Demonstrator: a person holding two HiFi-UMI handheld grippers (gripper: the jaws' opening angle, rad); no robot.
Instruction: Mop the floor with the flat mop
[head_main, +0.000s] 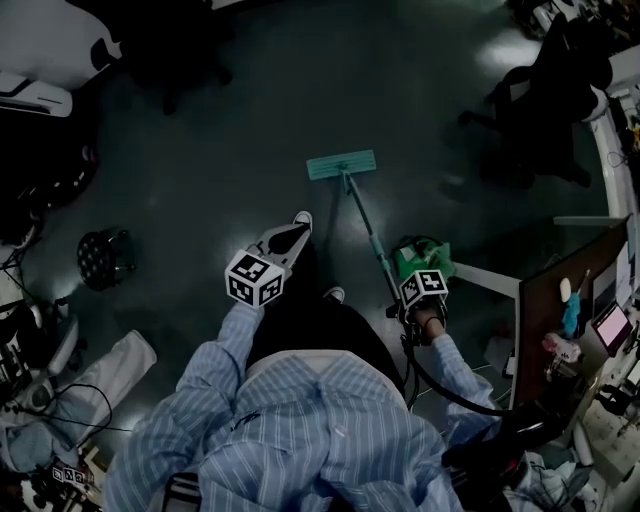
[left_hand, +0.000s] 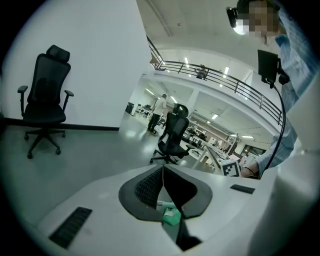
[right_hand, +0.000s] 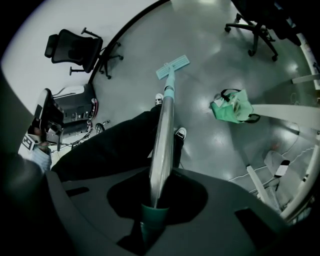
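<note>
Right gripper view shows the right gripper (right_hand: 156, 202) clamped on the green top end of the flat mop's handle (right_hand: 164, 130). This grip probably lets the long shaft steer the mop head (right_hand: 173, 66), which lies flat on the floor (right_hand: 215, 60) just beyond the person's shoes (right_hand: 158, 98). The left gripper (left_hand: 163, 176) is off the mop with its jaws pressed together, and a small green scrap (left_hand: 171, 216) beneath them is too unclear to name.
</note>
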